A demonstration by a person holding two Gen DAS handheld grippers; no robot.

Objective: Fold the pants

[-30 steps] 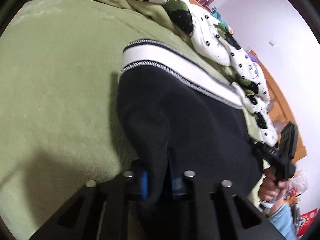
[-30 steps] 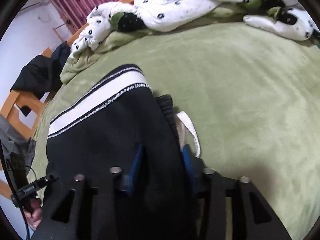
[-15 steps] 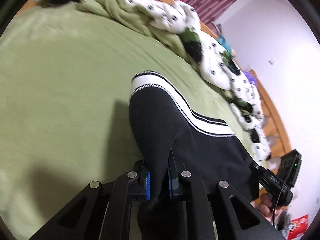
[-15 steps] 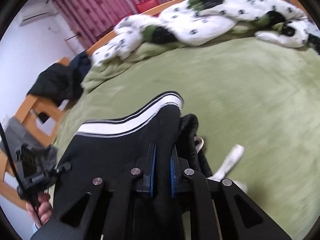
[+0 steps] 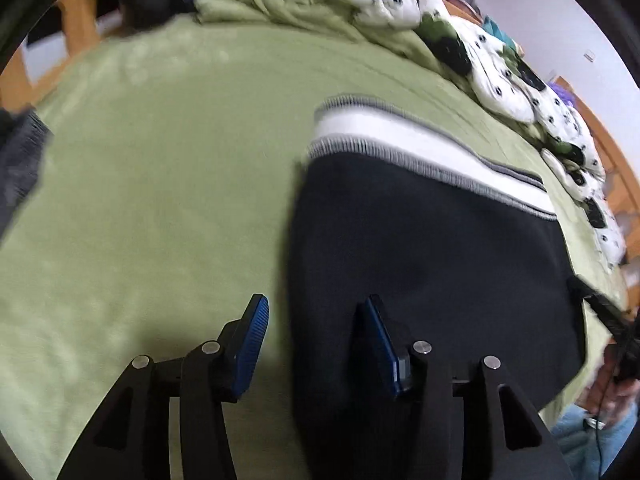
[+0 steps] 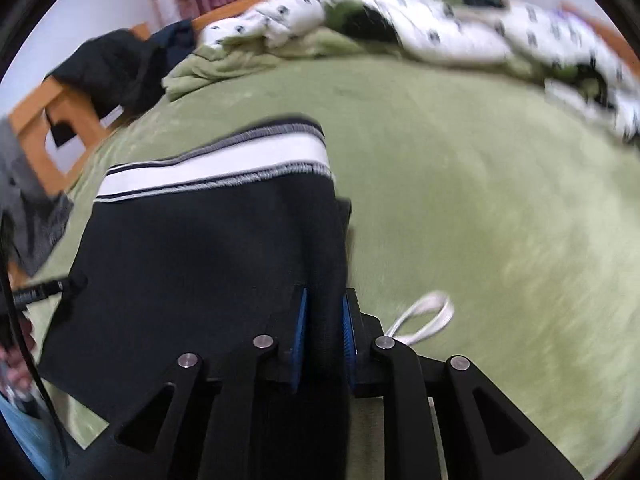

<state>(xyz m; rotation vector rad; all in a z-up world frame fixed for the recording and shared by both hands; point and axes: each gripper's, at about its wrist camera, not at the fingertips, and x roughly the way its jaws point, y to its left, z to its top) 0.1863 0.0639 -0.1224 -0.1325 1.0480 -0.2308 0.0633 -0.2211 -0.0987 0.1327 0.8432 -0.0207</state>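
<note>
Green bedding [image 5: 152, 184] is being used as the folding surface, where the pants [image 5: 420, 248] are being laid ahead of both tools, released by the wide-open left gripper [image 5: 316, 332] but pinched by the right gripper [image 6: 324, 332], whose opening is probably being called for next.

Black hand-held grippers, blue pads

Left hand-held gripper [image 5: 316, 340] and right hand-held gripper [image 6: 323, 338]: matte black angular frames, silver round screws, ribbed blue pads [image 5: 250, 344]. Bare skin, black cable, light-blue sleeve.
</note>
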